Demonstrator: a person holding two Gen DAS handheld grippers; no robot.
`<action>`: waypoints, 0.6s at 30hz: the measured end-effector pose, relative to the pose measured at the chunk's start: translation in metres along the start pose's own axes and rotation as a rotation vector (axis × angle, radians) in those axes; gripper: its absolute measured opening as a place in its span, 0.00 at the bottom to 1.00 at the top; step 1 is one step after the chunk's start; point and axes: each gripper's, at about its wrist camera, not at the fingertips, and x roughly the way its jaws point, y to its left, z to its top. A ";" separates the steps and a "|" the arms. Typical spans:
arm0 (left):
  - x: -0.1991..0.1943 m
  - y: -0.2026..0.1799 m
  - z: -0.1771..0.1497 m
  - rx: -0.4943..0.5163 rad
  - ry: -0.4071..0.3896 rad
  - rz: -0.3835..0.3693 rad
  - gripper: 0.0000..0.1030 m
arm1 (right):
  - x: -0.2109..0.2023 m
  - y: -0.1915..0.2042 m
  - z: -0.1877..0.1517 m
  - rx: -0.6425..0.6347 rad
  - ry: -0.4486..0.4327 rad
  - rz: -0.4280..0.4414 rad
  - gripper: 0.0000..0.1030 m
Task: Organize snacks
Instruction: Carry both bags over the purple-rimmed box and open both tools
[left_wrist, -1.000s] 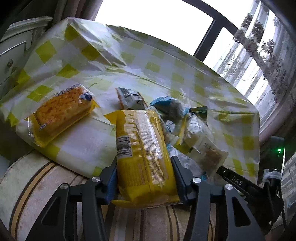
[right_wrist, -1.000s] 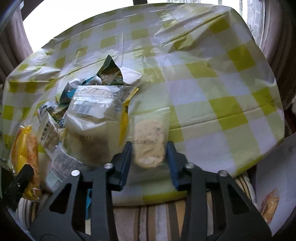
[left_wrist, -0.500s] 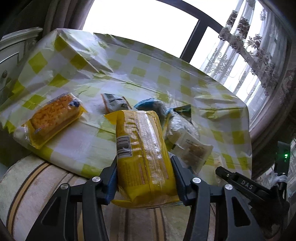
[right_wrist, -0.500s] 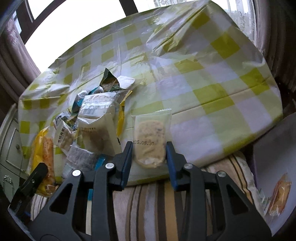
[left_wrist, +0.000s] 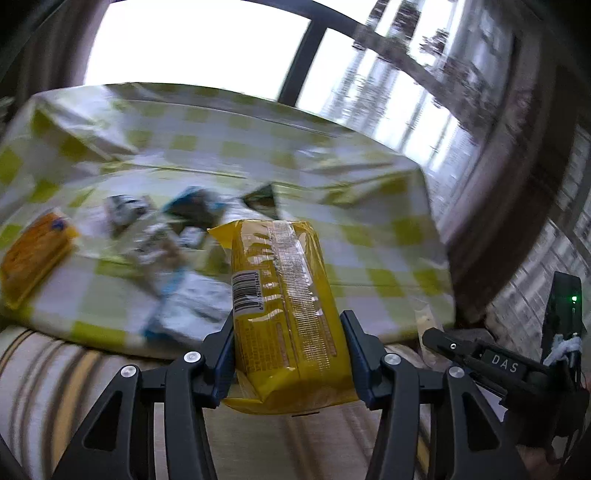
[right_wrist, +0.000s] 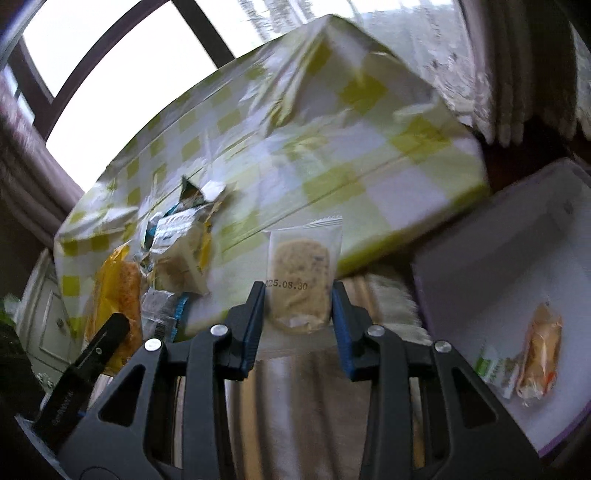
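Two snacks gripped, both lifted off bench for sorting, likely headed to tray right of bench. Left gripper fingers part-open, clamped on yellow pack, long axis pointing away. Right gripper fingers narrower, pinching cookie, upright lengthwise.

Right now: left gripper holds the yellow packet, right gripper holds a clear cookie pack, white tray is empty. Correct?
Not quite. The left gripper holds the yellow packet and the right gripper the cookie pack, but the white tray already holds wrapped snacks, per the right wrist view.
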 end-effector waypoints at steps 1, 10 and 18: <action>0.002 -0.008 0.000 0.015 0.008 -0.017 0.51 | -0.005 -0.007 0.001 0.013 -0.007 -0.005 0.38; 0.030 -0.084 -0.009 0.147 0.118 -0.175 0.51 | -0.030 -0.071 0.004 0.155 -0.041 -0.050 0.38; 0.051 -0.148 -0.024 0.243 0.216 -0.277 0.51 | -0.044 -0.126 0.005 0.294 -0.063 -0.094 0.38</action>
